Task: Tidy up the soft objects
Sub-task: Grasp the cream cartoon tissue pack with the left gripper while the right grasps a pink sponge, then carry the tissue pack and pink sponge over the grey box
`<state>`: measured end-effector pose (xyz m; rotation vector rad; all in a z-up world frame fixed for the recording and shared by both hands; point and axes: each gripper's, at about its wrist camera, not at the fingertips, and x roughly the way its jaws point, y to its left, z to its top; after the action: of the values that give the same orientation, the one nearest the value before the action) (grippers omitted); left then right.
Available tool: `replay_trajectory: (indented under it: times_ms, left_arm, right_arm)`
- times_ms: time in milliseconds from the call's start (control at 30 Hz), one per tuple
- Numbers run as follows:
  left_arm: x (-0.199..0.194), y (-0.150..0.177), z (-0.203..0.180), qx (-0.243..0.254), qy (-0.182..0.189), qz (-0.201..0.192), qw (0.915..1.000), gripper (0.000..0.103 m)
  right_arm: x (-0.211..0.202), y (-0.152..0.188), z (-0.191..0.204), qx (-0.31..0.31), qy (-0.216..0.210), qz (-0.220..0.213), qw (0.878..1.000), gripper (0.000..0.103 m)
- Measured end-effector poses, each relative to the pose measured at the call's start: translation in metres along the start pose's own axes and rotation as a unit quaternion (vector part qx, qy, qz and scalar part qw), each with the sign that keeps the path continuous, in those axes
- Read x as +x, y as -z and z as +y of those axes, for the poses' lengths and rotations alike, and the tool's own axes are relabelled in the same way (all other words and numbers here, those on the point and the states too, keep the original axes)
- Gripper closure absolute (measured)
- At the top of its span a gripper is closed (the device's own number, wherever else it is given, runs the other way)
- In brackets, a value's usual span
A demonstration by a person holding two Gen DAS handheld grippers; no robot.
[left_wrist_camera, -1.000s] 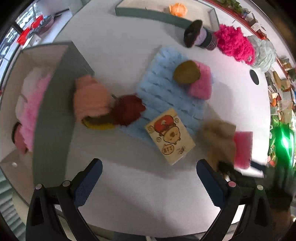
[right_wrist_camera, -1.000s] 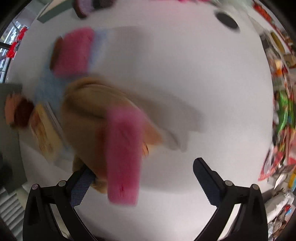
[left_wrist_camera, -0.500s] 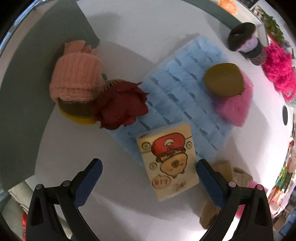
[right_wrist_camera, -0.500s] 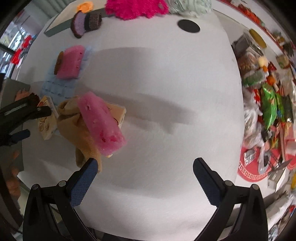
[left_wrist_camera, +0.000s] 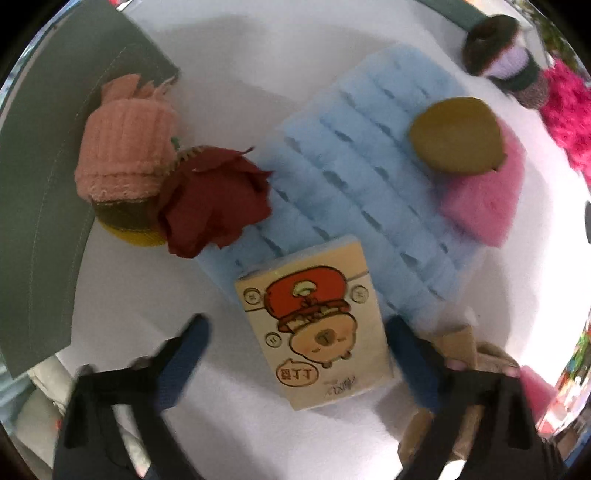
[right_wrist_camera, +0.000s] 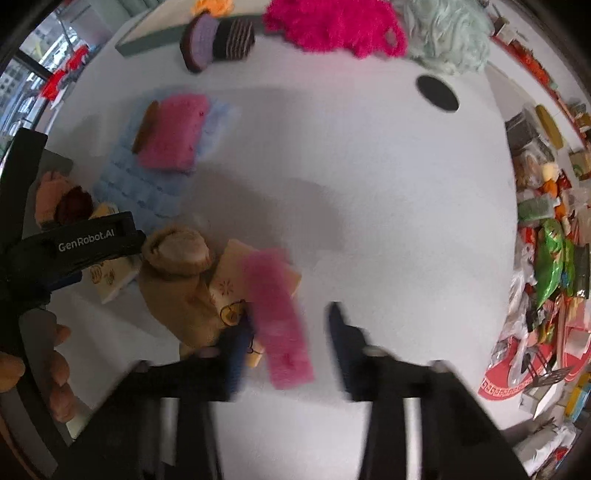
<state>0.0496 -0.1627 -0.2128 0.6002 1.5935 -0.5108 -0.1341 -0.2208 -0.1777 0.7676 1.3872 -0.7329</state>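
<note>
In the left wrist view my left gripper (left_wrist_camera: 295, 354) is open, its blue fingers either side of a cartoon tissue pack (left_wrist_camera: 316, 325) that lies on a light blue sponge mat (left_wrist_camera: 369, 192). A dark red cloth flower (left_wrist_camera: 214, 199) and a pink knit hat (left_wrist_camera: 125, 151) lie to the left; a pink sponge (left_wrist_camera: 484, 199) under an olive pad (left_wrist_camera: 456, 140) lies to the right. In the right wrist view my right gripper (right_wrist_camera: 288, 343) is open around a long pink sponge (right_wrist_camera: 277, 314), which rests on a tan cloth (right_wrist_camera: 181, 277).
A grey bin wall (left_wrist_camera: 40, 177) stands at the left. A magenta fluffy item (right_wrist_camera: 332, 26), a pale green fluffy item (right_wrist_camera: 447, 33) and a knit purple-brown roll (right_wrist_camera: 218, 40) lie at the far side. A black hole (right_wrist_camera: 436, 92) is in the table. Clutter lines the right edge.
My left gripper has moved down and closer to the tissue pack. My right gripper has moved in over the long pink sponge, and its fingers are closer together than before.
</note>
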Motion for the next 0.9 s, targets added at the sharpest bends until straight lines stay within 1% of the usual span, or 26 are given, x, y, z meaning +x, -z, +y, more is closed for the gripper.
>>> replay_trajectory:
  times_ms: [33,133,233,333,400,533,600,667,733,800,900]
  left_arm:
    - [-0.003,0.001,-0.002,0.008,0.006,-0.002,0.9999,0.04]
    - [-0.013,0.004,-0.004,0.035,0.008,-0.011,0.9993,0.046]
    - [-0.023,0.012,0.0,0.063,0.022,-0.019,0.9976,0.048]
    - [-0.035,0.026,0.007,0.108,0.026,-0.029,0.9934,0.048]
    - [-0.044,0.04,0.009,0.145,0.025,-0.032,0.9886,0.048]
    - [-0.061,0.063,0.015,0.202,0.01,-0.044,0.9783,0.048]
    - [-0.07,0.073,0.022,0.217,0.009,-0.049,0.9749,0.048]
    - [-0.077,0.083,0.026,0.223,0.008,-0.053,0.9733,0.048]
    - [-0.087,0.093,0.034,0.224,0.008,-0.059,0.9727,0.048]
    - [-0.093,0.093,0.036,0.225,0.005,-0.068,0.9721,0.048]
    - [-0.111,0.111,0.056,0.214,0.006,-0.082,0.9733,0.048]
  right_arm:
    - [-0.002,0.0,-0.002,0.001,-0.003,-0.002,1.0,0.079]
    - [-0.014,0.004,-0.004,-0.003,-0.018,-0.013,1.0,0.079]
    - [-0.024,0.008,-0.006,0.008,-0.038,-0.015,0.999,0.079]
    - [-0.03,0.011,-0.014,0.019,-0.057,-0.012,0.998,0.079]
    - [-0.036,0.018,-0.011,0.022,-0.064,-0.008,0.998,0.079]
    - [-0.039,0.031,-0.01,0.023,-0.076,0.008,0.997,0.079]
    - [-0.044,0.037,-0.007,0.022,-0.076,0.011,0.997,0.079]
    - [-0.047,0.042,-0.004,0.021,-0.078,0.011,0.997,0.079]
    - [-0.052,0.046,0.004,0.018,-0.083,0.012,0.996,0.079]
    - [-0.056,0.049,0.008,0.01,-0.084,0.011,0.996,0.079]
    - [-0.063,0.05,0.022,-0.009,-0.085,0.008,0.996,0.079]
